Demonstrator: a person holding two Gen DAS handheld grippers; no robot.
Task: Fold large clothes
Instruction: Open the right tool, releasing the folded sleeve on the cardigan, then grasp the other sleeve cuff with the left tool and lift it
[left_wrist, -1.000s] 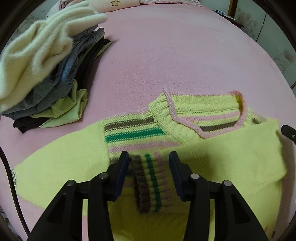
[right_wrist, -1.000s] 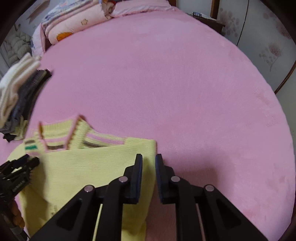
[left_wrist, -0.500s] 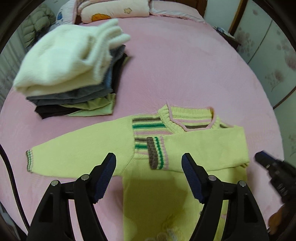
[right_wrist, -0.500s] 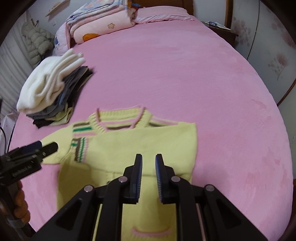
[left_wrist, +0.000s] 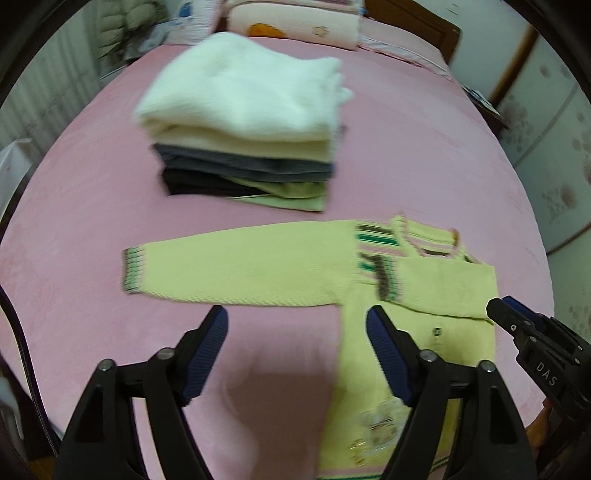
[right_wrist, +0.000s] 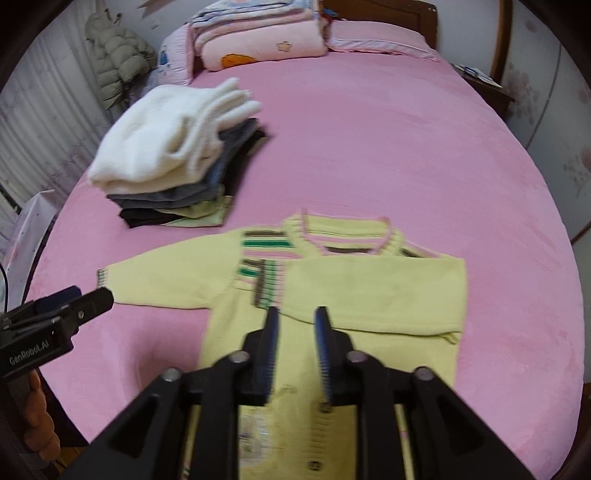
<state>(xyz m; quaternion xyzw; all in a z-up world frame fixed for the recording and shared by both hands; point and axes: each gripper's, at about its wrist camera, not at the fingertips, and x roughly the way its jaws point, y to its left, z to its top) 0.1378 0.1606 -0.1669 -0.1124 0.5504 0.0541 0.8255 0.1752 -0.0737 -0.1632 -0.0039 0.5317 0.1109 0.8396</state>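
A yellow knit sweater (left_wrist: 436, 295) (right_wrist: 369, 291) with pink, green and brown stripes lies flat on the pink bed. One sleeve is folded across the chest, its striped cuff (right_wrist: 264, 284) near the middle. The other sleeve (left_wrist: 240, 269) stretches out flat to the left. My left gripper (left_wrist: 297, 328) is open and empty, above the bed just in front of the outstretched sleeve. My right gripper (right_wrist: 295, 325) is slightly open and empty above the sweater's front. It also shows at the right edge of the left wrist view (left_wrist: 517, 321).
A stack of folded clothes (left_wrist: 247, 136) (right_wrist: 177, 158) with a white fleecy garment on top sits beyond the sweater at the left. Folded pink bedding (right_wrist: 258, 40) lies at the headboard. Bare pink bed (right_wrist: 406, 147) extends to the right.
My left gripper has let go of the striped cuff, opened wide, pulled back and swung left. My right gripper has pulled back from the sweater's edge and opened slightly.
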